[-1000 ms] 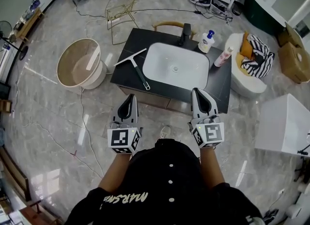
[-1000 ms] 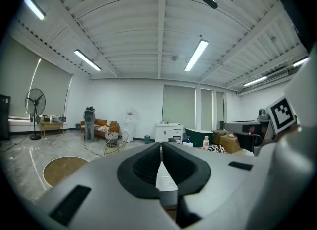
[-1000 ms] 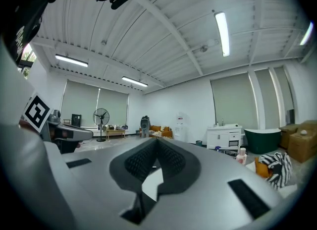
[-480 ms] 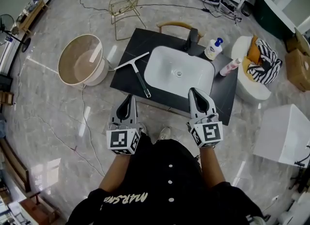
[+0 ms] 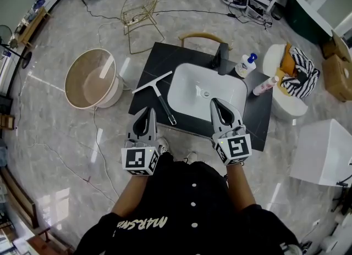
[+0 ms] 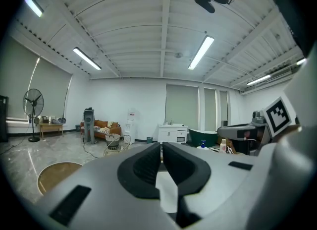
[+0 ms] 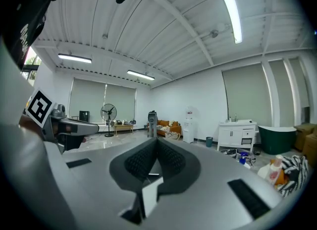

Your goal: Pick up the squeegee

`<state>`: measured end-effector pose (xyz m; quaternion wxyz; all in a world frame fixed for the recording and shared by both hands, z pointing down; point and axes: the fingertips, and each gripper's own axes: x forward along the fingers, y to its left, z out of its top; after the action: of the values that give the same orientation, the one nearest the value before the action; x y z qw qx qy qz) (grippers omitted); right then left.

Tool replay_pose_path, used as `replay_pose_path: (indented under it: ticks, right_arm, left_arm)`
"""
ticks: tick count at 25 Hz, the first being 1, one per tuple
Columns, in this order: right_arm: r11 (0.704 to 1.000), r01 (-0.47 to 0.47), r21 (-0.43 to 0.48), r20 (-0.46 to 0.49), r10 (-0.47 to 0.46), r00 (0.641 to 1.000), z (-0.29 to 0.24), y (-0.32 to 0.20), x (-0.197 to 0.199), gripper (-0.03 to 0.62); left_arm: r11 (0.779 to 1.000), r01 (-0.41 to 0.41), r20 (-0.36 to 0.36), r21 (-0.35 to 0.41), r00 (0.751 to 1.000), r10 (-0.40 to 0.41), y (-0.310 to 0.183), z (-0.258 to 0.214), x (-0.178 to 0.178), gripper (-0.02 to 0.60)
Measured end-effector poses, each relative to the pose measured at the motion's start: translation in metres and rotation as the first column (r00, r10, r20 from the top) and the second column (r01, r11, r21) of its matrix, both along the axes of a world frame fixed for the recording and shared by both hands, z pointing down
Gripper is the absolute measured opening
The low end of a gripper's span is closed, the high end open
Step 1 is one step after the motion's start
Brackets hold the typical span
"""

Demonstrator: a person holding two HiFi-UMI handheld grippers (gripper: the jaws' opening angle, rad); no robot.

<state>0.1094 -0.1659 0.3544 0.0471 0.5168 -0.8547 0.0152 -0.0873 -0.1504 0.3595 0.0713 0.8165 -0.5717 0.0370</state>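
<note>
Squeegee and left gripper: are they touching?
Apart. The head view shows a strip of dark counter between the left gripper and the squeegee.

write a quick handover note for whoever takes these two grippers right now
Left gripper: jaws shut, empty, near the counter's front edge.
Right gripper: jaws shut, empty, in front of the white oval basin.
Black-handled squeegee with a pale blade: flat on the black stone countertop, left of the basin, handle end towards the left gripper, untouched.
Done: nothing gripped yet.
Left: open a gripper, close on the handle, lift.
</note>
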Motion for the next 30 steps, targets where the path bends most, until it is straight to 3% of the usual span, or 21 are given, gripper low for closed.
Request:
replay_pose_path:
  ticks: [9,17,28,30]
  right_arm:
    - [0.995,0.080,-0.054,-0.027,-0.081,0.996,0.020,-0.037,-0.051,-0.003]
    - [0.973,0.157,-0.170,-0.057,-0.169,0.984,0.074,-0.058,-0.099,-0.003]
    - [0.903,0.228,-0.364,-0.113,-0.286,0.952,0.186,-0.084,-0.173,-0.002]
    - [0.879,0.231,-0.416,-0.110,-0.301,0.947,0.211,-0.083,-0.183,0.033]
  left_arm:
    - [1.000,0.003,-0.023,-0.029,1.000,-0.004,-0.024,0.008,-0.025,0.020]
    - [0.995,0.036,-0.030,-0.095,0.999,-0.039,-0.025,0.033,-0.052,0.021]
    - [0.980,0.052,-0.067,-0.194,0.996,-0.066,-0.022,0.083,-0.077,0.021]
    - [0.975,0.050,-0.068,-0.214,0.995,-0.066,-0.019,0.093,-0.081,0.021]
